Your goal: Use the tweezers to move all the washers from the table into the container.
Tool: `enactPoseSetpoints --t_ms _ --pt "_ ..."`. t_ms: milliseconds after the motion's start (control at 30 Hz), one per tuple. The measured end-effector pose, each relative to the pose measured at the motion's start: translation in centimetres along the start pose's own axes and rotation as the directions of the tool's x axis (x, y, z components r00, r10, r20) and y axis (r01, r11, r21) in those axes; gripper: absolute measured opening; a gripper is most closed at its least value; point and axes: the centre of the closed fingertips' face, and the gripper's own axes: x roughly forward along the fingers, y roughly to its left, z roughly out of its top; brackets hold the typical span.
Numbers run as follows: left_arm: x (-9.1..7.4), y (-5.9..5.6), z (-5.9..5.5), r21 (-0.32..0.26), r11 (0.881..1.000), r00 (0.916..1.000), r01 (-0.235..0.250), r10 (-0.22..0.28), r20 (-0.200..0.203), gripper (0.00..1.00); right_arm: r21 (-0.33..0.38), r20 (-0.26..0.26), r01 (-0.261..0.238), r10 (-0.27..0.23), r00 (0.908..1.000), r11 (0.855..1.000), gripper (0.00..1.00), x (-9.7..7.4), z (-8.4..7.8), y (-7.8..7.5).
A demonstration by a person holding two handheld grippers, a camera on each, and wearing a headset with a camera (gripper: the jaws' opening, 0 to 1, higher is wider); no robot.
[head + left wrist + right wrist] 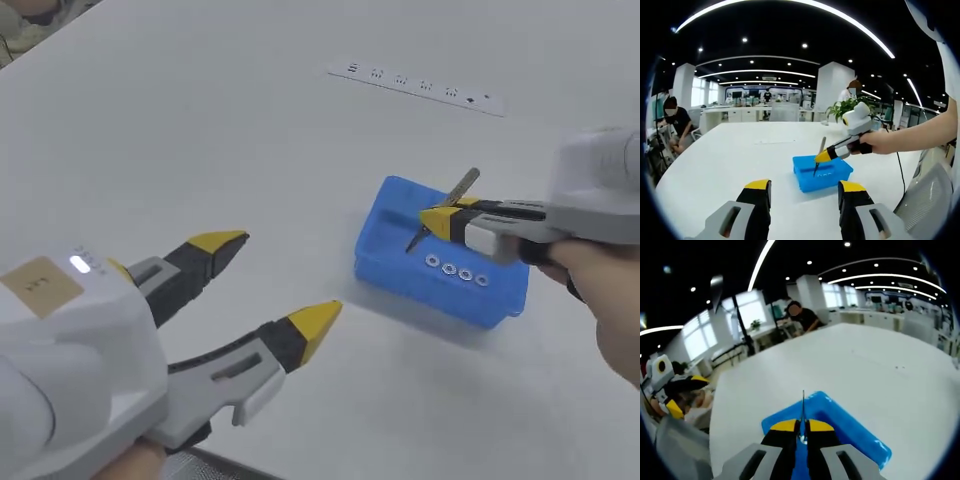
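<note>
The right gripper (438, 222) was closed on the tweezers (466, 183), tips pointing down over the blue container (395, 262) on the table (200, 130). Four washers (457, 270) lay in a row inside it. The left gripper (280, 278) stood wide open, empty, well apart from the container.

- A white table (200, 130), wide and smooth, carries everything.
- A blue container (420, 290) sits on it, toward the right.
- A flat white strip (415, 88) with small dark marks lies farther back.
</note>
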Motion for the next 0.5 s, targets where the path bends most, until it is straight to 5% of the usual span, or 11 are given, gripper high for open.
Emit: enactPoseSetpoints --t_ms 500 --pt "0.1 -1.0 0.5 -0.008 0.999 0.9986 0.046 -0.046 0.025 0.53 -0.155 -0.066 0.011 -0.021 0.9976 0.988 0.03 0.9 -1.4 -0.6"
